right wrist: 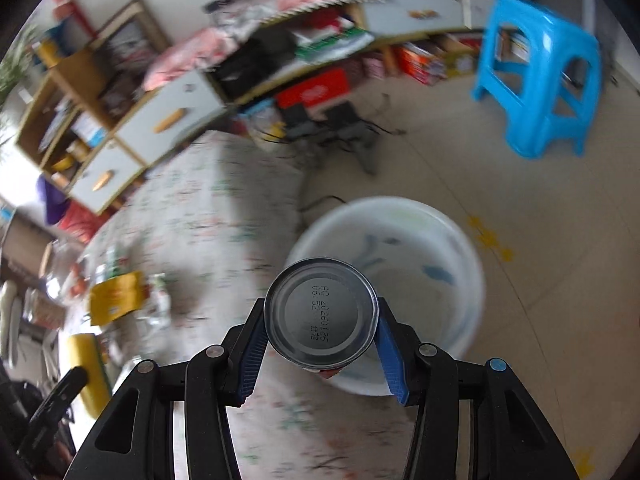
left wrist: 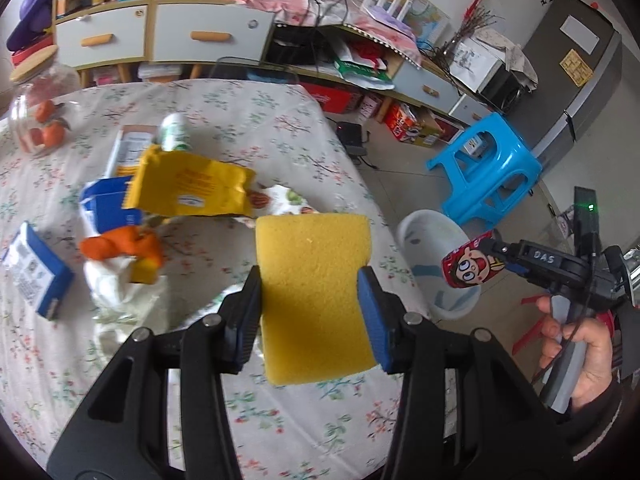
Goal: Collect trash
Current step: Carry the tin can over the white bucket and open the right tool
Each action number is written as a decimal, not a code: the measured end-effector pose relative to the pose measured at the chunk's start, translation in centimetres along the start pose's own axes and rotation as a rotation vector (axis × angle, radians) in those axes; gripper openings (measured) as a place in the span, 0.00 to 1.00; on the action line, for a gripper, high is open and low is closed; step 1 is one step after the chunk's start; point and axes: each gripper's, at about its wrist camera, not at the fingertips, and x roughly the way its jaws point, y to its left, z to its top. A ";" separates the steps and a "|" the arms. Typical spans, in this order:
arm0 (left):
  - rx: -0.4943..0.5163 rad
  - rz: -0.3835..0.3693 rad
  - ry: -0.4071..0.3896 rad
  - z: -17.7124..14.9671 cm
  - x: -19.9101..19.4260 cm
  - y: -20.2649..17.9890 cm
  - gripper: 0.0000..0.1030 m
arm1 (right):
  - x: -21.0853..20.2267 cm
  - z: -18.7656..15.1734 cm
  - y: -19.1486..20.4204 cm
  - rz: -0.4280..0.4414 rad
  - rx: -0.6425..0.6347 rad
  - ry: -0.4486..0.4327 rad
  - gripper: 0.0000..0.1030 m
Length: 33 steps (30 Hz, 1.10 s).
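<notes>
The left claw (left wrist: 312,300) was clamped on a yellow sponge (left wrist: 316,296), held above the floral-clothed bench (left wrist: 248,120). The right claw (right wrist: 320,320) was clamped on a red cartoon can (right wrist: 321,316), held above a white basin (right wrist: 448,264) on the floor beside the bench. Farther off, a yellow wrapper (left wrist: 192,188), orange peel (left wrist: 124,248) and blue boxes (left wrist: 34,268) were scattered on the bench. A blue stool (left wrist: 486,164) was seen beyond the basin.

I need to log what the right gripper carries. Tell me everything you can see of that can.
The small red metal can with a cartoon boy's face is clamped sideways between the right gripper's blue pads. Its grey, slightly domed base carries printed date codes and faces the right wrist camera. It hangs in the air over the white plastic basin on the floor, beside the table.
</notes>
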 end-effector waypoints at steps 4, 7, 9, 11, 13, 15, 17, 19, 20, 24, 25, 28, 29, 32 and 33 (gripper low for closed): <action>0.014 -0.018 0.007 -0.3 1.4 -1.7 0.47 | 2.2 0.0 -2.3 -0.043 0.039 0.041 0.50; 0.023 -0.023 0.013 -0.4 2.2 -2.6 0.47 | 3.9 -0.4 -3.1 -0.063 0.053 0.086 0.50; 0.025 -0.024 0.017 -0.4 2.5 -2.9 0.47 | 4.6 -0.7 -3.4 -0.081 0.053 0.108 0.50; 0.025 -0.026 0.018 -0.4 2.9 -3.4 0.47 | 5.2 -0.8 -3.7 -0.097 0.051 0.127 0.50; 0.027 -0.025 0.018 -0.5 3.1 -3.6 0.47 | 5.4 -1.0 -3.8 -0.102 0.050 0.136 0.50; 0.032 -0.023 0.020 -0.6 3.3 -3.9 0.47 | 5.4 -1.1 -3.8 -0.105 0.042 0.147 0.50; 0.038 -0.019 0.022 -0.7 3.4 -4.1 0.47 | 5.3 -1.3 -3.8 -0.107 0.036 0.154 0.50; 0.042 -0.015 0.026 -0.7 3.6 -4.3 0.47 | 5.1 -1.5 -3.8 -0.106 0.026 0.159 0.50; 0.043 -0.014 0.027 -0.7 3.8 -4.4 0.47 | 5.0 -1.6 -3.9 -0.106 0.023 0.160 0.50; 0.052 -0.017 0.031 -0.8 4.0 -4.9 0.47 | 4.4 -1.8 -4.5 -0.089 0.026 0.167 0.51; 0.058 -0.016 0.033 -0.8 4.2 -5.1 0.47 | 4.0 -1.8 -4.8 -0.076 0.036 0.165 0.51; 0.064 -0.031 0.049 -0.8 4.8 -5.9 0.47 | 2.7 -1.6 -5.4 -0.050 0.049 0.145 0.53; 0.063 -0.036 0.056 -0.6 5.2 -6.2 0.47 | 2.0 -1.5 -5.6 -0.047 0.050 0.130 0.56; 0.081 -0.044 0.074 -0.4 6.2 -7.3 0.47 | -0.3 -1.4 -6.4 -0.051 0.045 0.075 0.65; 0.091 -0.044 0.077 -0.3 6.5 -7.8 0.47 | -0.9 -1.4 -6.7 -0.054 0.043 0.064 0.67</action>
